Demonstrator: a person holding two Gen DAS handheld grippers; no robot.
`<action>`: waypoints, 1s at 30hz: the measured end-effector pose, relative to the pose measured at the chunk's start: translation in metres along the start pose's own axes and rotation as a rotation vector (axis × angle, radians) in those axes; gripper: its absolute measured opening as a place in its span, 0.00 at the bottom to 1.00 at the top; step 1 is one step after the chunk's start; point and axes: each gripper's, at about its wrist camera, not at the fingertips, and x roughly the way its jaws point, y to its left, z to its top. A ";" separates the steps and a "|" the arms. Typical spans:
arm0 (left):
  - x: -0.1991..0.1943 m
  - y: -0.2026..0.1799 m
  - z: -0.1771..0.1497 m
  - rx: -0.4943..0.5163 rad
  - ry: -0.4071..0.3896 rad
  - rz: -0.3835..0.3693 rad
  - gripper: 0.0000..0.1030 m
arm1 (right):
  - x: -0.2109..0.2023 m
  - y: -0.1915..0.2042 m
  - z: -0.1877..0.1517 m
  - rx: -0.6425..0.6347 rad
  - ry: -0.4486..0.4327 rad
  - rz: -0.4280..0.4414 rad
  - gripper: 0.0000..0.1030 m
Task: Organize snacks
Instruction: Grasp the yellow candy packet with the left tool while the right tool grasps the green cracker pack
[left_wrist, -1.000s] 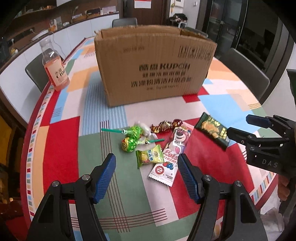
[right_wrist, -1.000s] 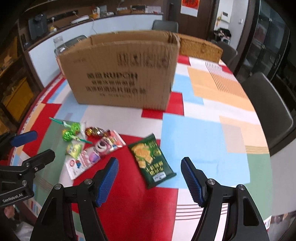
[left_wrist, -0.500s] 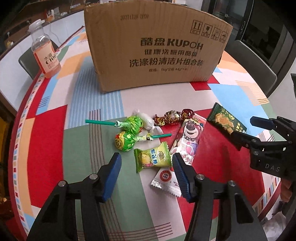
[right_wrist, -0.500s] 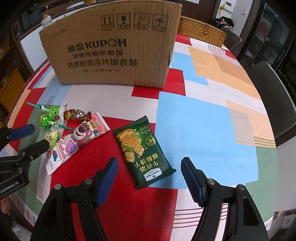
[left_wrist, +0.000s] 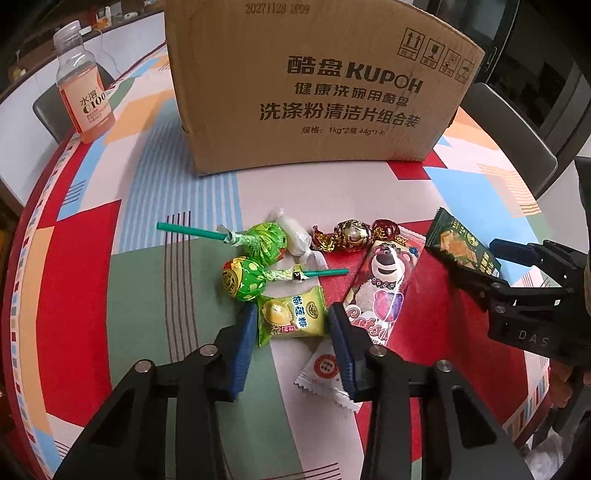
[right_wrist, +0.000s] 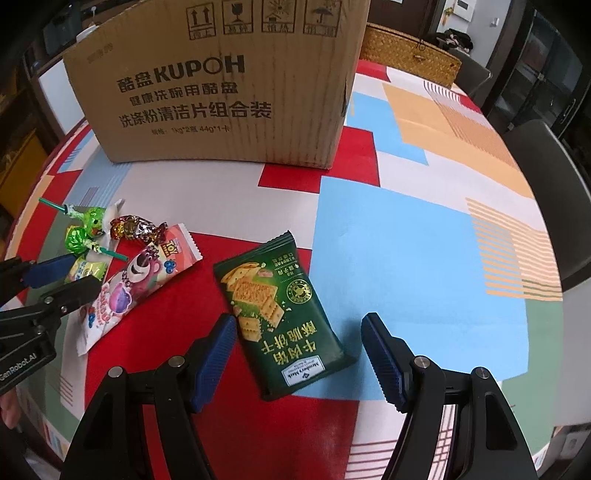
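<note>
While the left gripper (left_wrist: 291, 325) has just been closing around the yellow-green durian candy (left_wrist: 291, 316) in front of the cardboard box (left_wrist: 321, 85), the right gripper (right_wrist: 299, 350) straddles the green cracker packet (right_wrist: 280, 314), jaws spread — both pickups pending; next, pinch firmly, then lift toward the box.

Even indoor light keeps both views sharp around the brown cardboard box (left_wrist: 325, 88), which casts only a faint shadow at its base. Beyond it the fisheye edges curve, darken and blur.

Patchwork tablecloth (right_wrist: 388, 236): cardboard box (left_wrist: 317, 85), bottle (left_wrist: 85, 99), snacks (left_wrist: 291, 273).
</note>
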 end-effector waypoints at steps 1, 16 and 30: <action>0.000 0.000 0.000 0.002 -0.001 -0.004 0.36 | 0.000 0.000 0.000 0.007 -0.005 0.006 0.69; -0.009 -0.005 -0.004 0.008 -0.019 -0.038 0.31 | -0.010 0.003 -0.003 0.020 -0.043 0.049 0.44; -0.058 -0.009 0.003 0.033 -0.144 -0.044 0.31 | -0.058 0.012 -0.002 0.023 -0.150 0.095 0.44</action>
